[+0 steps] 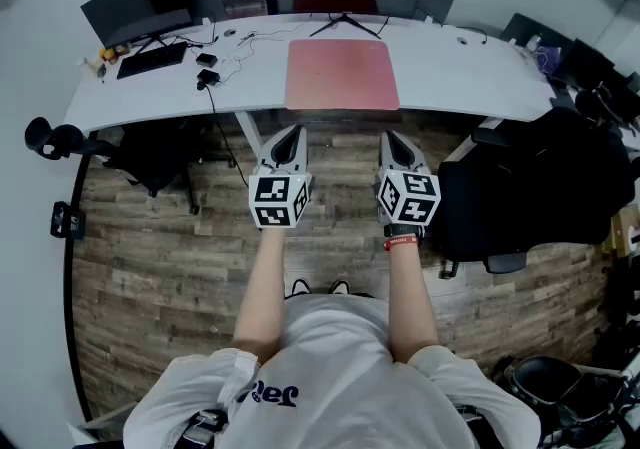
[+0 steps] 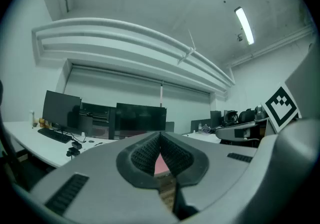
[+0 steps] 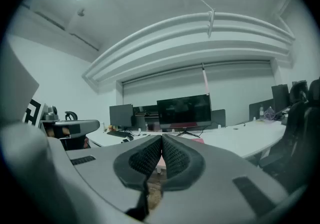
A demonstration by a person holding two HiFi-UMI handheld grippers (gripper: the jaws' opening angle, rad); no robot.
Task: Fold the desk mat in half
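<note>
- Zero folds so far: the desk mat [image 1: 342, 75] lies flat and full-size on the desk [image 1: 460, 72], dead ahead at twelve o'clock, its near edge right by the desk's front edge.
- My left hand-held gripper [image 1: 288, 140] is pinched closed on nothing. It hangs over the floor [image 1: 150, 237], just short of the mat's seven o'clock corner.
- My right hand-held gripper [image 1: 396, 142] mirrors it, jaws together and empty, off the five o'clock corner.
- All the work is left, I'd say: open up, take that near edge and carry it over to the far edge.
</note>
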